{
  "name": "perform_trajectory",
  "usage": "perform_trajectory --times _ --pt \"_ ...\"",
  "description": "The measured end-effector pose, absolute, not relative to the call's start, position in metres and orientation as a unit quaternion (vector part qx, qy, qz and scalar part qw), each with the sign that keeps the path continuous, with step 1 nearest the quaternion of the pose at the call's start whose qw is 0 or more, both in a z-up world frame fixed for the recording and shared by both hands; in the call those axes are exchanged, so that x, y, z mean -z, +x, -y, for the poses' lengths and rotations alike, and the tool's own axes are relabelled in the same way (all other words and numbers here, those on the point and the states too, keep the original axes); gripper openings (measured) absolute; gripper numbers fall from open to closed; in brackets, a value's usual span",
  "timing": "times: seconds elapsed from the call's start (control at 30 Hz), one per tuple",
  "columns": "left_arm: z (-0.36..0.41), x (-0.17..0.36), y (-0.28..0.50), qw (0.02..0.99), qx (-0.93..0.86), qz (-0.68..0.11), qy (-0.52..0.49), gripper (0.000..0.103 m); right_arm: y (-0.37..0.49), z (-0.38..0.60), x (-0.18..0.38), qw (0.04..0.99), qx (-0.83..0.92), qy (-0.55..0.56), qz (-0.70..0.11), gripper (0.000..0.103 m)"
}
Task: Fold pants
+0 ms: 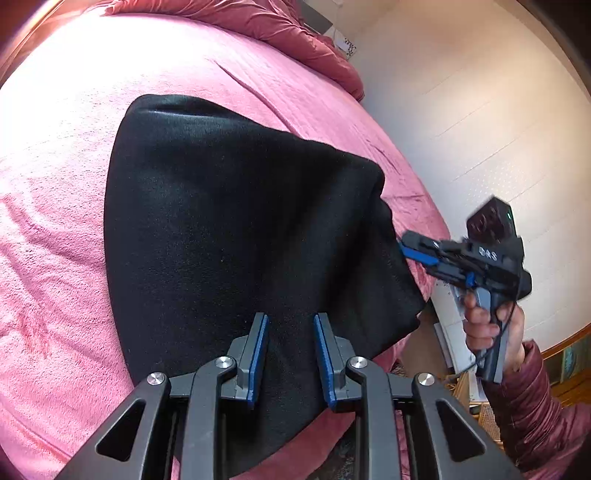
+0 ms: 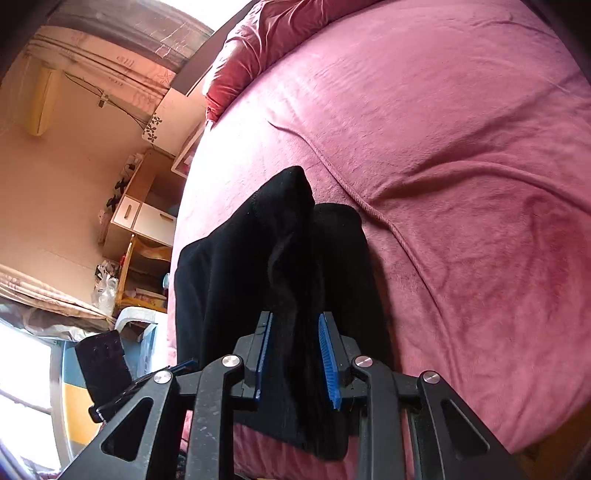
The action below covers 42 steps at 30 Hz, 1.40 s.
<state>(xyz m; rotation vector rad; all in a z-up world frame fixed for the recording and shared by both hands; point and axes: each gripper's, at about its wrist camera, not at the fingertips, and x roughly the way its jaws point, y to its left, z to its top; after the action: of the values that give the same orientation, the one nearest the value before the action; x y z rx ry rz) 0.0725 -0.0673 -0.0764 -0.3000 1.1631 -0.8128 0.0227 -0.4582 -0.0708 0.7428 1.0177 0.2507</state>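
The black pants [image 1: 236,229] lie folded into a thick block on the pink bed, near its edge. In the left wrist view my left gripper [image 1: 290,321] hovers over the near edge of the pants with its blue pads apart and nothing between them. My right gripper [image 1: 404,248] shows at the right, its tips at the right edge of the pants. In the right wrist view the right gripper [image 2: 295,319] is open, with bunched black layers of the pants [image 2: 280,240] lying between and beyond its fingers.
The pink blanket [image 1: 62,206] covers the bed, with a red duvet [image 1: 280,33] bunched at the head. A white wall [image 1: 480,110] stands beyond the bed. Wooden shelves and a nightstand [image 2: 144,214] stand beside the bed, with clutter on the floor.
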Motion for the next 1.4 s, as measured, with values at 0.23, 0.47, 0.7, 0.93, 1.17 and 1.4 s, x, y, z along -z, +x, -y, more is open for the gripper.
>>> perform_trajectory --times 0.23,0.47,0.7,0.93,1.17,1.4 --pt "0.048 0.058 0.067 0.765 0.373 -0.506 -0.141 0.028 -0.035 0.437 0.074 0.761 -0.145 0.393 -0.496 0.043" --pt "0.031 0.048 0.059 0.786 0.354 -0.491 -0.124 0.029 -0.028 0.429 0.106 0.751 -0.1 0.441 -0.482 0.045" --pt "0.024 0.048 0.051 0.791 0.348 -0.489 -0.123 0.029 -0.028 0.418 0.085 0.793 -0.076 0.365 -0.482 0.008" --pt "0.041 0.066 0.054 0.78 0.34 -0.514 -0.103 0.029 -0.033 0.424 0.103 0.79 -0.031 0.326 -0.518 0.007" --pt "0.048 0.052 0.056 0.801 0.323 -0.497 -0.089 0.032 -0.03 0.427 0.105 0.785 -0.05 0.327 -0.524 0.013" --pt "0.054 0.03 0.063 0.844 0.269 -0.462 -0.044 0.033 -0.023 0.424 0.049 0.844 -0.024 0.245 -0.477 0.03"
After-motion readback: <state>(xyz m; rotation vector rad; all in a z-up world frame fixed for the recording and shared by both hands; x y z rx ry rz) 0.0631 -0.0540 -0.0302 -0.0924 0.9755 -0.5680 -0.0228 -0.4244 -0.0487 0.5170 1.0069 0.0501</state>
